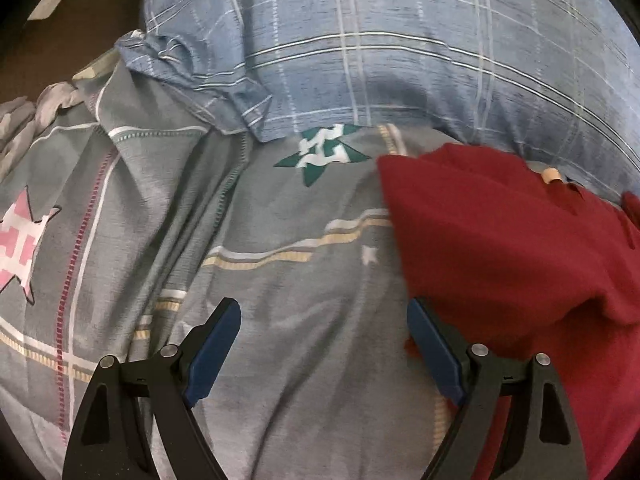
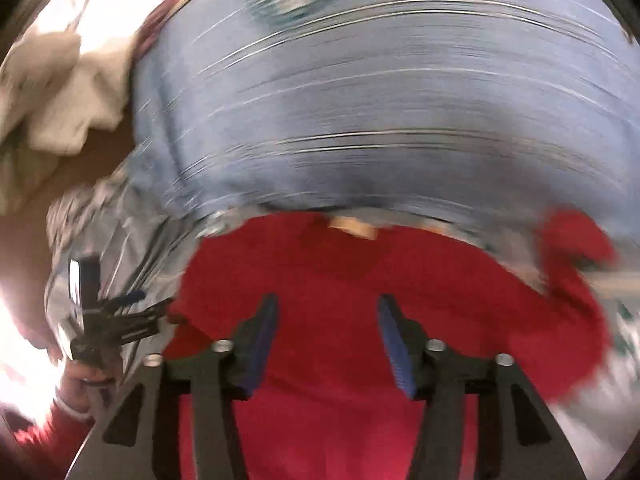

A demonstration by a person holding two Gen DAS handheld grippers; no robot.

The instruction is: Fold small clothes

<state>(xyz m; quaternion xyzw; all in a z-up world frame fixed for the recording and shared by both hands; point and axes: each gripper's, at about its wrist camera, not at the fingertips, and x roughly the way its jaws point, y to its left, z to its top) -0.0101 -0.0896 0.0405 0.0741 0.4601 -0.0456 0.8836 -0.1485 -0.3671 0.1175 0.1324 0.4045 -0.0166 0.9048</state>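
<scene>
At the bottom of the left wrist view, our left gripper (image 1: pixel 324 344) hangs with its jaws spread wide and nothing between them, over the grey star-printed bedding (image 1: pixel 280 280); its right-hand pad sits at the near edge of the red garment (image 1: pixel 520 260), which fills the lower right of that frame. At the bottom centre of the right wrist view, heavily blurred, our right gripper (image 2: pixel 328 336) is likewise released and empty, poised directly above the same red cloth (image 2: pixel 340 280), which lies crumpled on the bed. We judge the garment to be light, soft and limp knit: it should drape and bunch rather than hold a crease, and slip little. A pinch at a hem or corner on each side looks the best hold, so that the cloth can be spread flat first. A small tan tag (image 1: pixel 551 176) shows at its far edge. Beyond lies a blue plaid pillow (image 1: pixel 400 40), and pale crumpled cloth (image 2: pixel 60 100) sits at upper left.
</scene>
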